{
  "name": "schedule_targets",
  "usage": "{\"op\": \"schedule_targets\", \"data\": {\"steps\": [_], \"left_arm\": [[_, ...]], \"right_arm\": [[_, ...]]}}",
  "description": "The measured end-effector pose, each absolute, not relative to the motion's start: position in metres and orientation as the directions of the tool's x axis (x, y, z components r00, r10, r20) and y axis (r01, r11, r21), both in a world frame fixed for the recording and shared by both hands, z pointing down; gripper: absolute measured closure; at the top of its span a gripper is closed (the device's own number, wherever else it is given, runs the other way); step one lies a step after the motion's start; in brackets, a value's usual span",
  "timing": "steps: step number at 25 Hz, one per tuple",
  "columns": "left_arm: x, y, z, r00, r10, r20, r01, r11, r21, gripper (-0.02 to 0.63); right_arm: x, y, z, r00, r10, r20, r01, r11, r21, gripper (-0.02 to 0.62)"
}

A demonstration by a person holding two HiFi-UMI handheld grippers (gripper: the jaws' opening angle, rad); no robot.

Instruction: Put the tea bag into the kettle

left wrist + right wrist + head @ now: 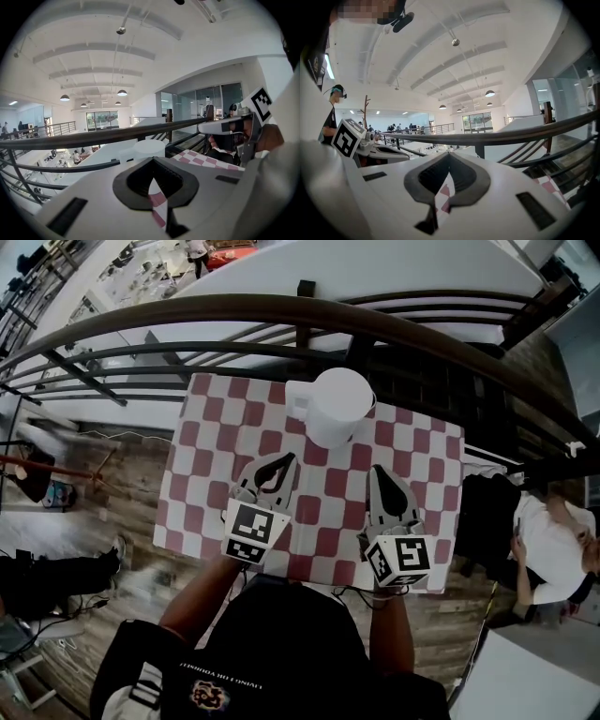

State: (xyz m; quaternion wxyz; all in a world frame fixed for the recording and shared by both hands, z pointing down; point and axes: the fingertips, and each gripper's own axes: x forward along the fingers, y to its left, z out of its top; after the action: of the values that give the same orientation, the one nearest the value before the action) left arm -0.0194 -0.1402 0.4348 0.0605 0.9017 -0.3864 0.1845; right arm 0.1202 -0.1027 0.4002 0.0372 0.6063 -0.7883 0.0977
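I am checking for print first. Each tool is carrying a cube of black-and-white square markers, the left cube [253, 529] and the right cube [401, 559]. The pale lettering [214, 668] on the dark shirt [281, 634] below them is coming through too small for me to read. The kettle [339, 401] is showing plain white.

The left tool [284, 460] is sitting with its jaws narrowed until the tips meet. In the left gripper view only checked cloth is showing through the hollow behind the tips, so it is gripping nothing. The right tool [378, 469] is standing the same way, tips together and empty.

Both tools are hovering side by side over the near half of the tabletop [216, 446], apart from each other and pointing toward the kettle. The cubes are hanging over the near edge.

The kettle is standing at the far edge of the red-and-white checks, between the lines of the two tools and just beside the dark curved railing [281, 307]. Bare cloth is lying open between the jaw tips and the kettle, and on either side of it. Past the right edge a person [555, 542] is sitting on the wooden floor [131, 474].
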Motion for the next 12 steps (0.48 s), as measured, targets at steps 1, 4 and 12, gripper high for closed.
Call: {"op": "schedule_targets", "data": {"steps": [1,4,12], "left_arm": [[-0.019,-0.145,0.436,0.633,-0.675,0.38,-0.72,-0.693,-0.031,0.606],[-0.021,-0.162,0.437,0.627,-0.681,0.379,-0.726,-0.687,-0.035,0.606],[-0.03,-0.208,0.44,0.595,-0.714,0.369,-0.749,-0.659,-0.066,0.606]], "right_arm": [[0.123,-0.108,0.401,-0.255,-0.951,0.176,-0.965,0.238,-0.111,0.583],[0.131,-0.124,0.401,-0.238,-0.955,0.175,-0.97,0.223,-0.102,0.583],[0.145,-0.171,0.396,-0.22,-0.964,0.151,-0.975,0.211,-0.069,0.583]]}}
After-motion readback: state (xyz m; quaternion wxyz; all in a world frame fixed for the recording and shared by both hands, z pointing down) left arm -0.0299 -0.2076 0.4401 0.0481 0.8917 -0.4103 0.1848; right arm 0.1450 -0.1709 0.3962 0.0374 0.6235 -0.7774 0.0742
